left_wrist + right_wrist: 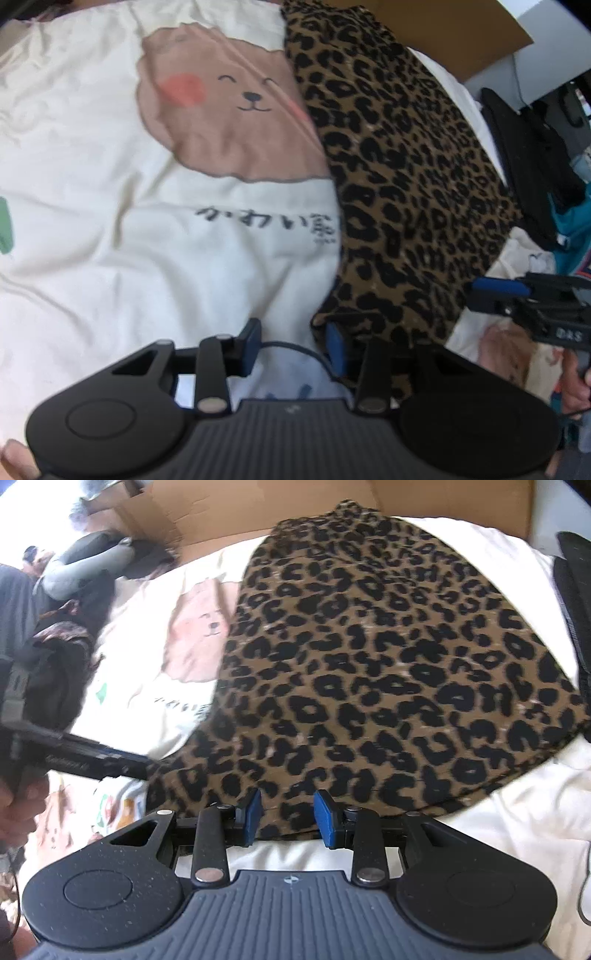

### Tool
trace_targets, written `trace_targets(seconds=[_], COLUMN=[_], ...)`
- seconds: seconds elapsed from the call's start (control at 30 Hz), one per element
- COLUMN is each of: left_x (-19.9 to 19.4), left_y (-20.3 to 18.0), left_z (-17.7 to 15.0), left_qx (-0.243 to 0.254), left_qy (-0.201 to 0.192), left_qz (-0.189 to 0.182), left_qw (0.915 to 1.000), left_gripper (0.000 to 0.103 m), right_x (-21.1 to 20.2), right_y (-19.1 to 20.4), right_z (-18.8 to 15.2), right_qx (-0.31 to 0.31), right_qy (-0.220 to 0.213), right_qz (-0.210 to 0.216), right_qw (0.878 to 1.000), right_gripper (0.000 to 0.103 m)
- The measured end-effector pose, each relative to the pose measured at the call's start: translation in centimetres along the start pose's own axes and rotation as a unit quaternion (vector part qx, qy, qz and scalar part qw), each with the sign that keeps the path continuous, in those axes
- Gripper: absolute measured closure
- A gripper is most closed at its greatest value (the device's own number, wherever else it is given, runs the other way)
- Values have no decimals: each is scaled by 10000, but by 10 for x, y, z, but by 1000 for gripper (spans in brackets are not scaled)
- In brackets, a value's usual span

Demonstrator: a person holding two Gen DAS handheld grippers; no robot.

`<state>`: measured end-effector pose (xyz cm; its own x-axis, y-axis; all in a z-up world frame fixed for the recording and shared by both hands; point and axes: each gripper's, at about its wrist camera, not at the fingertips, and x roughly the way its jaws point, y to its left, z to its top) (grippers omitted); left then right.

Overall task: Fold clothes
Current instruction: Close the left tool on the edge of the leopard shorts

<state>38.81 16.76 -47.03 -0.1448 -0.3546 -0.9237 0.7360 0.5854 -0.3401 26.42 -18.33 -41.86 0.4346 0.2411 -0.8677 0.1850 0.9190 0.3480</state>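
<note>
The leopard-print garment is judged light, limp and slippery; its near hem is best taken. Both right tongs and left tongs are held part-open, gripping nothing.

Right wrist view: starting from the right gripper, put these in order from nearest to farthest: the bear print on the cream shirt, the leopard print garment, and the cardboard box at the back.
From the right gripper:
1. Leopard print garment, its near hem right at the fingertips.
2. Bear print on the cream shirt, off to the left, mid-scene.
3. Cardboard box, along the far edge at the top.
</note>
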Motion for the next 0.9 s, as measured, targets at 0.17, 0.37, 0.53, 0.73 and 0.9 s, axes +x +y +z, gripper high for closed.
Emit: trace_targets(seconds=[0.17, 0.37, 0.53, 0.73, 0.9], left_x=[-4, -11, -8, -3, 7], left_y=[3, 17, 13, 12, 12], left_z=[-2, -4, 1, 8, 6], left_qx=[-54, -366, -483, -729, -898], left_qy=[-23, -74, -124, -234, -155], left_qz=[44, -25, -189, -423, -699], left_qw=[10000, 9993, 9986, 9962, 9934], left_gripper=[66, 66, 62, 55, 54], right_x=[5, 14, 34, 49, 54], right_y=[15, 32, 43, 44, 51], right_z=[0, 4, 2, 1, 1], right_qx=[-307, -606, -914, -965, -984], right_qy=[83, 149, 341, 442, 467], right_qz=[270, 590, 665, 798, 989], right_qw=[9991, 9963, 9930, 9911, 9891], right_gripper=[64, 64, 64, 64, 65])
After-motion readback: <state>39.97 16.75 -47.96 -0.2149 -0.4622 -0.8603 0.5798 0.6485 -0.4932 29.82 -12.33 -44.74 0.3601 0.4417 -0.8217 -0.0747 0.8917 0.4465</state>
